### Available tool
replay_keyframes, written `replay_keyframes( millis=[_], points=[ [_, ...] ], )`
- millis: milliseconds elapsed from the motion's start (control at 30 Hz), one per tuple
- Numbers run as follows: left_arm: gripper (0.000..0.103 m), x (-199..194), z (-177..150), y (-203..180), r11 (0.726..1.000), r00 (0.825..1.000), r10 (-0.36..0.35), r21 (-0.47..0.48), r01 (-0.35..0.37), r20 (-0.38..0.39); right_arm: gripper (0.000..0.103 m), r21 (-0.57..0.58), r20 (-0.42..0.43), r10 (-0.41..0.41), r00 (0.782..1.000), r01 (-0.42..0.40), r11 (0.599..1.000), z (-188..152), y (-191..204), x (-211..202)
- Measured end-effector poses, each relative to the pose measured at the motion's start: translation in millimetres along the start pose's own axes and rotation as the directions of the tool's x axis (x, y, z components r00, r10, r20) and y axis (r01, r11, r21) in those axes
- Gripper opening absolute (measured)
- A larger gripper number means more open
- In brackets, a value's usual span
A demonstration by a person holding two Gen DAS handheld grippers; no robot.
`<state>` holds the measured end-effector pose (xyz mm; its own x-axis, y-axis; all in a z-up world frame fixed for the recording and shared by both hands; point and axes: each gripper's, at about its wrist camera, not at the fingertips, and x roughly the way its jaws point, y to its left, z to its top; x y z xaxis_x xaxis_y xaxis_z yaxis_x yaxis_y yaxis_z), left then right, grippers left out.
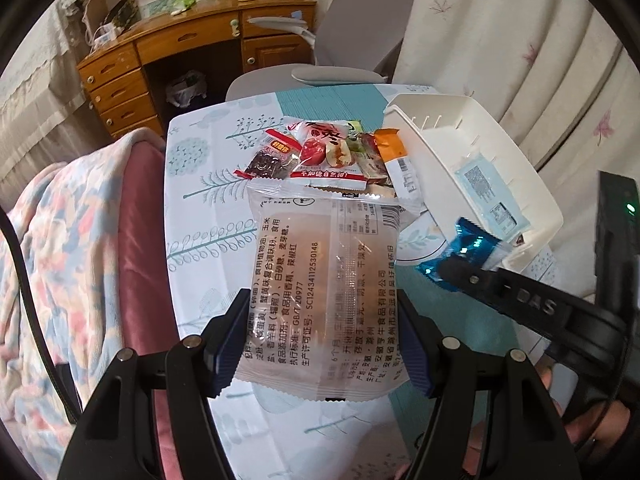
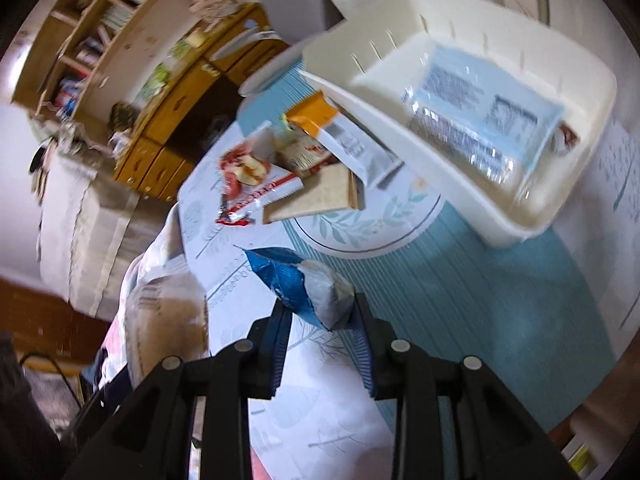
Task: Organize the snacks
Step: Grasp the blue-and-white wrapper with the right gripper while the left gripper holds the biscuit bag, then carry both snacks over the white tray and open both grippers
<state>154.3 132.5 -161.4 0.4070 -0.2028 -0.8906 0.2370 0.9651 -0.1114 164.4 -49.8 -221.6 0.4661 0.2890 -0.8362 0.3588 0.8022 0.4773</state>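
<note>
My left gripper (image 1: 322,332) is shut on a large clear snack packet (image 1: 324,284) with printed text, held above the table. My right gripper (image 2: 320,320) is shut on a small blue snack packet (image 2: 296,284), also seen in the left wrist view (image 1: 460,248), close to the near rim of the white basket (image 1: 408,116). The basket (image 2: 520,224) holds a light-blue packet (image 2: 488,108). A pile of snacks lies on the table left of the basket: a red date packet (image 1: 328,148), an orange-and-white stick packet (image 1: 396,156) and others.
The table has a white and teal leaf-print cloth (image 1: 200,200). A pink sofa with a floral blanket (image 1: 60,260) is at the left. A grey chair (image 1: 352,32) and a wooden desk (image 1: 180,40) stand behind the table. A curtain (image 1: 520,40) hangs at the right.
</note>
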Motion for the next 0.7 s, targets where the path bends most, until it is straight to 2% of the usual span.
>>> replay_keyframes(
  millis=[133,233,333,700],
  points=[
    [0.067,-15,5,-11,0.999,1.000,-0.001,-0.042,0.001,0.013,0.030,-0.054,0.012,0.009,1.000,-0.009,0.998,10,-9,-25],
    [0.067,-21,10,-27,0.998,0.999,0.033,-0.047,-0.033,-0.012,0.030,-0.092,0.014,0.011,1.000,-0.009,0.996,18,-19,-41],
    [0.067,-26,16,-42,0.996,0.999,0.023,-0.081,-0.025,-0.029,0.030,-0.131,0.020,0.013,1.000,-0.010,0.991,30,-28,-55],
    [0.067,-24,35,-127,0.993,0.999,0.026,-0.111,-0.029,-0.024,0.030,-0.277,0.069,-0.006,0.998,0.025,0.960,80,-65,-94]
  ],
)
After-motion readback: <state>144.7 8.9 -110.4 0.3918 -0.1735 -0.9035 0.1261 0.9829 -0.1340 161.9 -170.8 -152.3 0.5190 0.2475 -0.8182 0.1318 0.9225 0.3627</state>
